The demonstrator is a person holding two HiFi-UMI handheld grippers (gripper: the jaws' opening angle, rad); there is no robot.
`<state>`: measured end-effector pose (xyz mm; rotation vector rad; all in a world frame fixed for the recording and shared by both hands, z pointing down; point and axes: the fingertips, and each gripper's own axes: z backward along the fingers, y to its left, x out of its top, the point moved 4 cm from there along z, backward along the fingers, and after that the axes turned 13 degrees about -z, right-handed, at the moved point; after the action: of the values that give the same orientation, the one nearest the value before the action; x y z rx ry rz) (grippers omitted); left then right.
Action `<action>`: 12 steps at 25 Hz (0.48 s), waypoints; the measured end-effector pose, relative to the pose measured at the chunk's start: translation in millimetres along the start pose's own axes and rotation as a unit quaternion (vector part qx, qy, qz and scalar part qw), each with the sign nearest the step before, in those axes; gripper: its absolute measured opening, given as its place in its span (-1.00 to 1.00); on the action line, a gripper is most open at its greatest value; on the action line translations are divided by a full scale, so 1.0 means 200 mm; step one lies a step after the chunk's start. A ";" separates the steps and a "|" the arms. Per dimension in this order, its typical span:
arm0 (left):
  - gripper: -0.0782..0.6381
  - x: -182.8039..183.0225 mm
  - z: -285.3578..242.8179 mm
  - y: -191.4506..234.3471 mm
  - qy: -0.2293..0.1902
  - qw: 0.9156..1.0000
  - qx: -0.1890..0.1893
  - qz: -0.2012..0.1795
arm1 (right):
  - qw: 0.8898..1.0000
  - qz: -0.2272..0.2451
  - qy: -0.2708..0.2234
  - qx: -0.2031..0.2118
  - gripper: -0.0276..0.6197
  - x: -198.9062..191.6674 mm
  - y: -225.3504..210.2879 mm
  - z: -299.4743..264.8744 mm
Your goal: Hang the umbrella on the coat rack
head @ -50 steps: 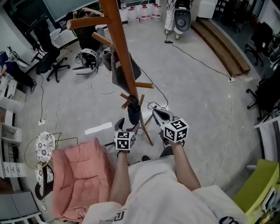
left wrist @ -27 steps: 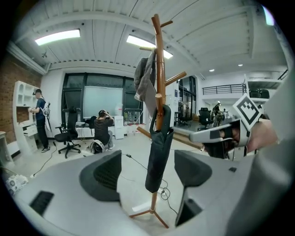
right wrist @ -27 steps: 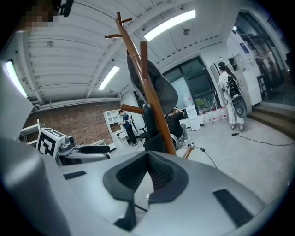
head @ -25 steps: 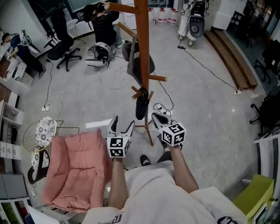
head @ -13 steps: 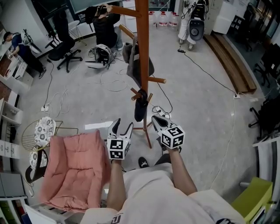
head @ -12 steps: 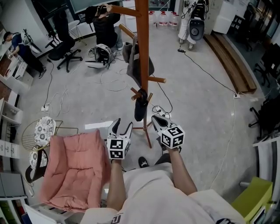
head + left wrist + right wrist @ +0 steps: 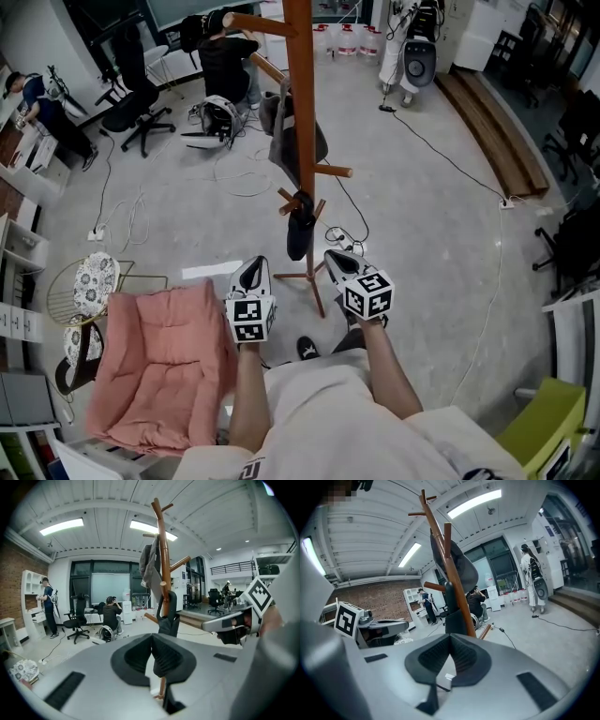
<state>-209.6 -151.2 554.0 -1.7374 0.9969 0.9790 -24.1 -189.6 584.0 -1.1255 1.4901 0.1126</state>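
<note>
- Grey office floor (image 7: 422, 187) all round, crossed by loose cables; leaves open standing room at the foot of the stand.
- Wooden coat rack (image 7: 302, 103) rising straight ahead, with pegs angled upward to stop hooked things sliding off.
- Pink padded seat (image 7: 164, 366) low on the left, well apart from the rack and clear of the working space.
- Grey garment (image 7: 281, 141) draped from an upper peg, hanging close against the pole.
- Dark folded umbrella (image 7: 298, 232) on a low peg, handle hooked over it and canopy hanging straight down just beside the pole; bears its own weight there, touched by neither gripper, so probably hung already.
- Left gripper (image 7: 253, 272) held short of the rack and pointing toward it, jaws just lately closing and now pressed together on nothing; likely a letting-go finished and the tool drawn clear.
- Right gripper (image 7: 336, 261) alongside, apart from the umbrella, jaws likewise together and empty, with nothing to carry.
</note>
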 end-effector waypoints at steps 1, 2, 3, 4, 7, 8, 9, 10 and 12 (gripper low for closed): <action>-0.76 0.00 0.00 0.00 -0.003 1.000 -0.001 0.002 | 1.000 -0.001 0.000 -0.002 -0.90 0.00 0.00 0.00; -0.76 0.01 0.00 0.00 -0.006 1.000 -0.001 0.006 | 1.000 -0.001 0.000 -0.003 -0.90 0.00 0.00 0.00; -0.76 0.01 0.01 0.01 -0.011 1.000 -0.001 0.010 | 1.000 -0.002 0.000 -0.003 -0.90 0.00 0.00 0.00; -0.76 0.02 0.01 0.01 -0.017 1.000 -0.003 0.014 | 1.000 -0.002 0.001 -0.003 -0.90 -0.01 0.00 0.00; -0.76 0.04 0.01 0.00 -0.025 1.000 -0.012 0.013 | 1.000 -0.001 0.002 -0.001 -0.91 -0.01 0.01 -0.02; -0.76 0.04 0.01 0.00 -0.026 0.999 -0.016 0.009 | 1.000 0.000 0.002 0.000 -0.90 -0.01 0.01 -0.02; -0.76 0.04 0.00 0.00 -0.028 0.999 -0.020 0.007 | 1.000 0.000 0.001 0.000 -0.90 -0.01 0.01 -0.03; -0.76 0.04 0.00 -0.01 -0.032 0.999 -0.024 0.007 | 1.000 0.001 0.000 -0.001 -0.90 -0.01 0.00 -0.03; -0.76 0.05 -0.01 -0.02 -0.042 0.999 -0.031 0.012 | 1.000 0.001 0.000 -0.009 -0.90 -0.02 -0.01 -0.05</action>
<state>-203.0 -153.7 546.9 -1.7227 0.9451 1.1002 -29.4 -195.4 590.9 -1.1387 1.4919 0.1274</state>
